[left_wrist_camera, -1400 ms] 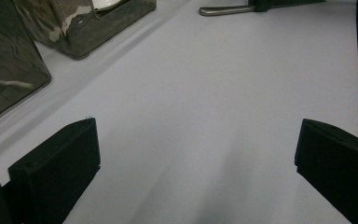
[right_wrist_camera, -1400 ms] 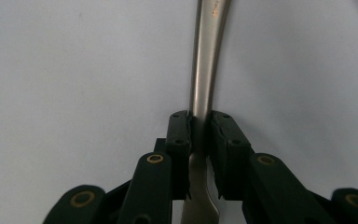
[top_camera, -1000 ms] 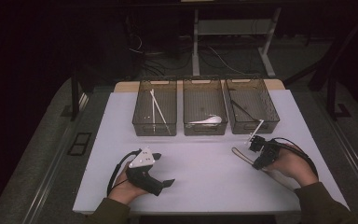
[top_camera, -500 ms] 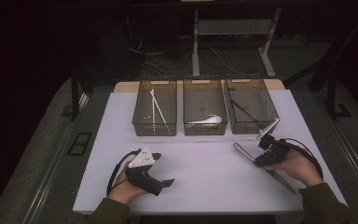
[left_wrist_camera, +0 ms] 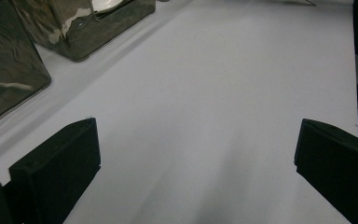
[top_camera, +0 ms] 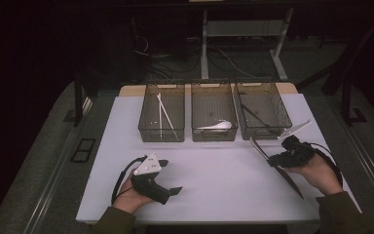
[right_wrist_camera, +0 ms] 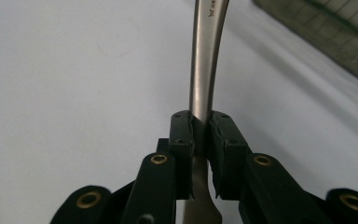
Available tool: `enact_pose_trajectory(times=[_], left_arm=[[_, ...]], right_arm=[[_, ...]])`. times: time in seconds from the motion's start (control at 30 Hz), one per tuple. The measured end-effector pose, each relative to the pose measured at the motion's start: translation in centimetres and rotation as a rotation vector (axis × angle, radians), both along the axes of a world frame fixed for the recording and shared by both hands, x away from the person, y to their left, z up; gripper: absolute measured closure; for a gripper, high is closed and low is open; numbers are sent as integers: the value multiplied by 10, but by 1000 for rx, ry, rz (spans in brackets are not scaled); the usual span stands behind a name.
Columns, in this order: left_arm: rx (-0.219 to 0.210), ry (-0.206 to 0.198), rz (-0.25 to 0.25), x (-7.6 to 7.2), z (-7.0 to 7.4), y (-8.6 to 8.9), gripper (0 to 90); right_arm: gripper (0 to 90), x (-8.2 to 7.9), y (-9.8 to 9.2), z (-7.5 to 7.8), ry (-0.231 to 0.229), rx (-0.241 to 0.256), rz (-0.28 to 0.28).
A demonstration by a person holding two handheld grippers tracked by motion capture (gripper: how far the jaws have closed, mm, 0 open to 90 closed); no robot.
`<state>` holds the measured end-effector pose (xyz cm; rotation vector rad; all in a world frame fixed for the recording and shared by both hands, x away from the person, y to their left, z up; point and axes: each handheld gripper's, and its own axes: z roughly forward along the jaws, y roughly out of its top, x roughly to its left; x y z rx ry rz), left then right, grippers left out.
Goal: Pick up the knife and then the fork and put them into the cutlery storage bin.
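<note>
Right gripper [top_camera: 278, 161] sits near the right edge of the bench [top_camera: 224, 170], just in front of the right bin [top_camera: 264, 109]. Its fingers are clamped on a metal utensil handle [right_wrist_camera: 204, 70]; in the right gripper view the two black pads press the flat steel strip from both sides, and the handle runs up and away from them, with stamped marks near the top edge of that view. In the high view the utensil [top_camera: 260, 150] shows as a thin dark strip angled across the gripper, one end pointing toward the right bin, the other toward the front right corner of the bench. Cannot tell from these views whether it is a knife, fork or spoon. Utensil looks lifted clear of the bench surface at the clamped part.

Left gripper [top_camera: 173, 191] rests near the front edge of the bench, left of centre, held in the person's left hand [top_camera: 131, 197]. Its fingers [left_wrist_camera: 56, 163] stand wide apart with bare white bench between them, holding nothing.

Three clear bins stand in a row along the back edge. Left bin [top_camera: 161, 111] holds thin white sticks [top_camera: 164, 114]. Middle bin [top_camera: 213, 110] holds a white spoon [top_camera: 216, 126]. Right bin holds dark thin utensils [top_camera: 255, 117], type unclear.
</note>
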<state>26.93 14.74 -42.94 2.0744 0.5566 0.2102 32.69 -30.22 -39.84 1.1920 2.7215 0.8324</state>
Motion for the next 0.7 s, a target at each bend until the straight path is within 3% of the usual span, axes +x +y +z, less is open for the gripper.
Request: enact_pose_trajectory(times=[0.1, 0.37, 0.5, 0.7], left_arm=[[-2, -1, 1, 0, 0, 0, 0], [1, 0, -2, 1, 0, 2, 0], [-3, 0, -2, 1, 0, 2, 0], [0, 2, -3, 1, 0, 1, 0]], right_arm=[[798, -1, -2, 3, -31, 17, -19], [798, -3, -15, 13, -109, 141, -86], [798, -3, -19, 15, -137, 167, -108], [798, -5, -26, 22, -186, 250, -131]])
